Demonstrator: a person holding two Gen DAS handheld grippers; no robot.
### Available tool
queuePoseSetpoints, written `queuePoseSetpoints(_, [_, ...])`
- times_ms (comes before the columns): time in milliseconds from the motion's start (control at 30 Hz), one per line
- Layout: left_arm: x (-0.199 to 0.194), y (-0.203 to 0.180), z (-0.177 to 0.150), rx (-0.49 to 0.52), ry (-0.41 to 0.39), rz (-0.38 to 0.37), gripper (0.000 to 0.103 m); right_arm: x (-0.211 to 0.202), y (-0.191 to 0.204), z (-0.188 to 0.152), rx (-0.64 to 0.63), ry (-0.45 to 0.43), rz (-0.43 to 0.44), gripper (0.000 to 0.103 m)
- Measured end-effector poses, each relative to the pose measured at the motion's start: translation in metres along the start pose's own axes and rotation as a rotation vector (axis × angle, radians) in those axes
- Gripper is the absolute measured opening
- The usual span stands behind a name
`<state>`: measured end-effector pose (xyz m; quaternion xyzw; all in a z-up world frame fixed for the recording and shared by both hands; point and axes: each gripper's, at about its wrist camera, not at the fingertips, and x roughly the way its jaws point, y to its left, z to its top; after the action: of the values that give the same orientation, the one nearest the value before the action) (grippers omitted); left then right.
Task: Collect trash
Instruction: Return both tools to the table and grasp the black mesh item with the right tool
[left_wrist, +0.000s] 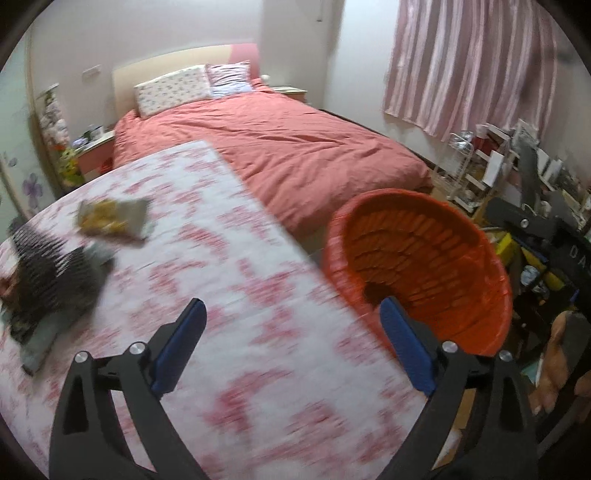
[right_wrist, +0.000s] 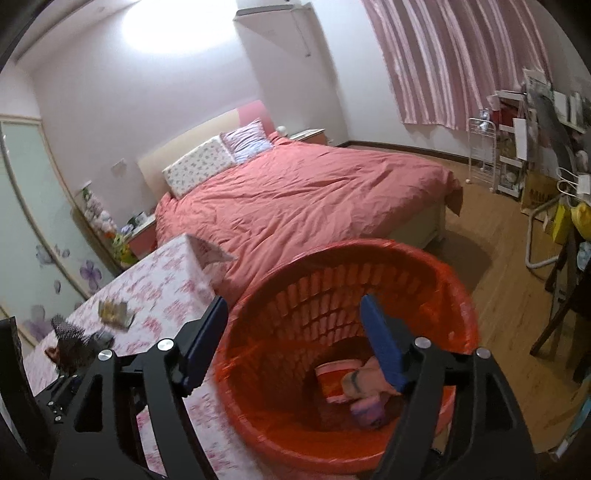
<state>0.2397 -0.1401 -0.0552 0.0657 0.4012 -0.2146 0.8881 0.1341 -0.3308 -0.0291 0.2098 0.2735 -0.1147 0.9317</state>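
An orange plastic trash basket (left_wrist: 436, 236) stands on the floor by the table's right edge; it also shows in the right wrist view (right_wrist: 458, 291). Inside it lie a red-and-white wrapper (right_wrist: 334, 380) and a pink-purple piece of trash (right_wrist: 365, 406). On the table with the pink floral cloth (left_wrist: 236, 280) lie a yellow snack bag (left_wrist: 110, 219) and a dark striped wrapper (left_wrist: 48, 273). My left gripper (left_wrist: 291, 325) is open and empty above the table near the basket. My right gripper (right_wrist: 295, 321) is open and empty over the basket's near rim.
A bed with a pink duvet (left_wrist: 295, 147) stands behind the table. White shelves and clutter (left_wrist: 491, 162) line the right wall under pink curtains. A dark table leg and chair (right_wrist: 561, 306) stand at the right on the wooden floor.
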Motion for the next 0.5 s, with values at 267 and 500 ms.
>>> queuePoseSetpoints(267, [-0.027, 0.096, -0.037, -0.171, 0.033, 0.071, 0.093, 0.008, 0.062, -0.027, -0.097, 0.085, 0.069, 0.074])
queuePoseSetpoints(500, [-0.059, 0.179, -0.067, -0.261, 0.027, 0.288, 0.099, 0.016, 0.134, -0.053, -0.230, 0.151, 0.167, 0.074])
